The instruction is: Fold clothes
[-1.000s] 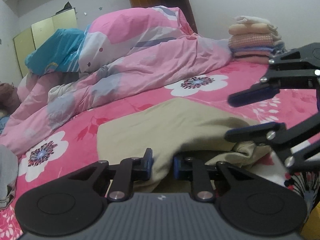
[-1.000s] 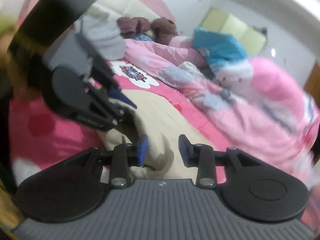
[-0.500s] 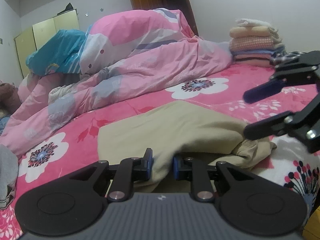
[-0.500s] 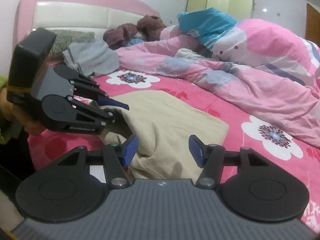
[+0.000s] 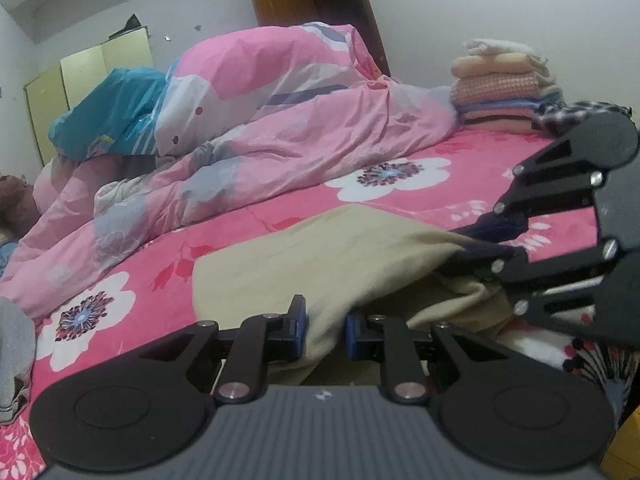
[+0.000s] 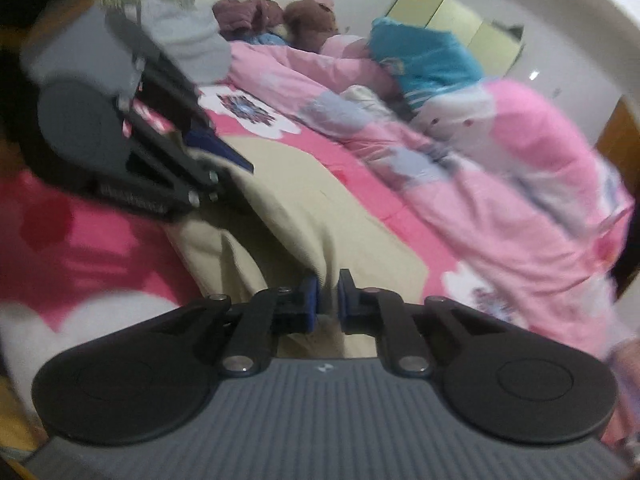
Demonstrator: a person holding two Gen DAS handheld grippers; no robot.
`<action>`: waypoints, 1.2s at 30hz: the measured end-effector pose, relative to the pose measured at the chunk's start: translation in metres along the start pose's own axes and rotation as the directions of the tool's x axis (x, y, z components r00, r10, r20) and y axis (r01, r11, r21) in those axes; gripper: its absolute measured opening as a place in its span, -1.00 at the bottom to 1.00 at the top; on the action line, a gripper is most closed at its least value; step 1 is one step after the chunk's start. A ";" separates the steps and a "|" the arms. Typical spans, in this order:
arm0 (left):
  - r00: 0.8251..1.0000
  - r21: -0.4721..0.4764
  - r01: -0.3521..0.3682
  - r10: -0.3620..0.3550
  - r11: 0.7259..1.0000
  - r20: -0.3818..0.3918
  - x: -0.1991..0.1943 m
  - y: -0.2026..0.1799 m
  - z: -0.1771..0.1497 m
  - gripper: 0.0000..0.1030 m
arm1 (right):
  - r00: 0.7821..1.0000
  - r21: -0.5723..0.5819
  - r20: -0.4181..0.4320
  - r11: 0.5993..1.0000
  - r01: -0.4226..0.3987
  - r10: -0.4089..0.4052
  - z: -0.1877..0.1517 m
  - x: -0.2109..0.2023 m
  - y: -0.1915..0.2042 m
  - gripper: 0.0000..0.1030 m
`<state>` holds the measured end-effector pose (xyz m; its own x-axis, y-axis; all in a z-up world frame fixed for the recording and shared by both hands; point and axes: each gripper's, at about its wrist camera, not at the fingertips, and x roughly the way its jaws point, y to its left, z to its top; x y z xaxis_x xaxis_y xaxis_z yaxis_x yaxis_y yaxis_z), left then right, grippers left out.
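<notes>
Both claws pinch the beige garment [image 5: 360, 248]: left claw [image 5: 326, 326] and right claw [image 6: 328, 294] grip its near edge; folding looks midway, its lower-right end bunched.

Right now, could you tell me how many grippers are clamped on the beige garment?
2: the left gripper pinches the beige garment at its near edge; the right gripper pinches its right corner.

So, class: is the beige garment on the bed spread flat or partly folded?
Partly folded: the beige garment lies doubled, its near edge bunched and pinched by both grippers.
</notes>
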<state>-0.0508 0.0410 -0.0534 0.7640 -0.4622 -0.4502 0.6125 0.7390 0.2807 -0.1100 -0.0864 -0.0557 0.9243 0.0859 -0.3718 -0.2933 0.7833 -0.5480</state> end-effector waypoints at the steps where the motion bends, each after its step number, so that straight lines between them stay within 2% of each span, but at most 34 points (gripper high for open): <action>1: 1.000 0.005 0.003 -0.003 1.000 -0.006 0.000 -0.001 0.000 -0.54 | 1.000 -0.030 0.002 0.999 0.032 -0.032 -0.002 0.001 0.007 -0.86; 4: 1.000 0.015 0.020 -0.020 1.000 0.002 -0.007 -0.001 0.000 -0.36 | 0.996 -0.072 0.015 0.994 0.088 -0.087 -0.002 0.000 0.016 -0.87; 6: 0.999 0.027 0.032 -0.032 0.999 0.018 -0.012 0.000 0.001 -0.15 | 0.996 -0.061 0.020 0.994 0.093 -0.092 -0.002 -0.001 0.014 -0.87; 13: 0.999 0.108 0.037 -0.038 0.993 0.007 0.002 -0.008 0.009 -0.12 | 0.995 -0.081 0.038 0.992 0.095 -0.093 -0.005 -0.002 0.011 -0.87; 14: 0.999 0.110 0.039 -0.040 0.993 0.003 0.004 -0.008 0.010 -0.20 | 0.995 -0.077 0.039 0.993 0.094 -0.091 -0.005 -0.003 0.010 -0.87; 15: 0.999 0.112 0.042 -0.042 0.993 -0.001 0.007 -0.008 0.011 -0.41 | 0.995 -0.072 0.039 0.993 0.091 -0.088 -0.005 -0.003 0.010 -0.87; 17: 0.999 0.117 0.046 -0.046 0.992 -0.009 0.012 -0.008 0.014 -0.59 | 0.996 -0.054 0.039 0.995 0.080 -0.078 -0.005 -0.003 0.007 -0.87; 19: 0.998 0.116 0.054 -0.053 0.992 -0.014 0.016 -0.007 0.016 -0.66 | 0.997 -0.020 0.042 0.998 0.059 -0.058 -0.005 -0.006 0.000 -0.81; 20: 0.998 0.109 0.062 -0.061 0.992 -0.013 0.016 -0.005 0.017 -0.68 | 0.998 0.003 0.047 0.999 0.053 -0.053 -0.005 -0.010 -0.003 -0.65; 21: 0.998 0.104 0.068 -0.066 0.992 -0.014 0.016 -0.003 0.018 -0.69 | 0.997 0.040 0.048 0.998 0.051 -0.053 -0.005 -0.014 -0.009 -0.32; 23: 0.997 0.094 0.079 -0.078 0.992 -0.014 0.016 0.001 0.020 -0.71 | 0.997 0.137 0.064 0.990 0.029 -0.038 -0.009 -0.025 -0.023 -0.15; 25: 0.996 0.090 0.087 -0.086 0.992 -0.015 0.016 0.003 0.020 -0.71 | 0.996 0.266 0.091 0.963 -0.037 0.013 -0.017 -0.039 -0.041 -0.15; 27: 0.996 0.088 0.092 -0.091 0.992 -0.016 0.016 0.004 0.019 -0.72 | 0.988 0.390 0.128 0.911 -0.133 0.090 -0.025 -0.049 -0.055 -0.15; 28: 0.996 0.086 0.093 -0.092 0.992 -0.014 0.016 0.004 0.019 -0.72 | 0.978 0.447 0.149 0.873 -0.197 0.145 -0.028 -0.052 -0.059 -0.17; 30: 0.995 0.082 0.096 -0.095 0.992 -0.011 0.016 0.004 0.020 -0.73 | 0.942 0.547 0.199 0.767 -0.335 0.270 -0.036 -0.052 -0.061 -0.34; 31: 0.995 0.078 0.096 -0.096 0.992 -0.009 0.015 0.004 0.020 -0.73 | 0.932 0.574 0.202 0.735 -0.362 0.301 -0.037 -0.048 -0.059 -0.41; 33: 0.995 0.074 0.095 -0.095 0.993 -0.005 0.014 0.003 0.022 -0.73 | 0.928 0.604 0.176 0.709 -0.365 0.329 -0.039 -0.037 -0.050 -0.69; 34: 0.996 0.075 0.094 -0.094 0.993 -0.003 0.014 0.003 0.023 -0.73 | 0.925 0.618 0.162 0.695 -0.366 0.343 -0.039 -0.031 -0.045 -0.75; 36: 0.996 0.083 0.090 -0.091 0.992 0.001 0.013 0.002 0.024 -0.73 | 0.936 0.633 0.144 0.697 -0.338 0.323 -0.038 -0.022 -0.040 -0.87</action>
<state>-0.0349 0.0241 -0.0382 0.7056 -0.5279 -0.4728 0.6936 0.6511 0.3082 -0.1279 -0.1431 -0.0543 0.8053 0.4217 -0.4168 -0.3617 0.9064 0.2182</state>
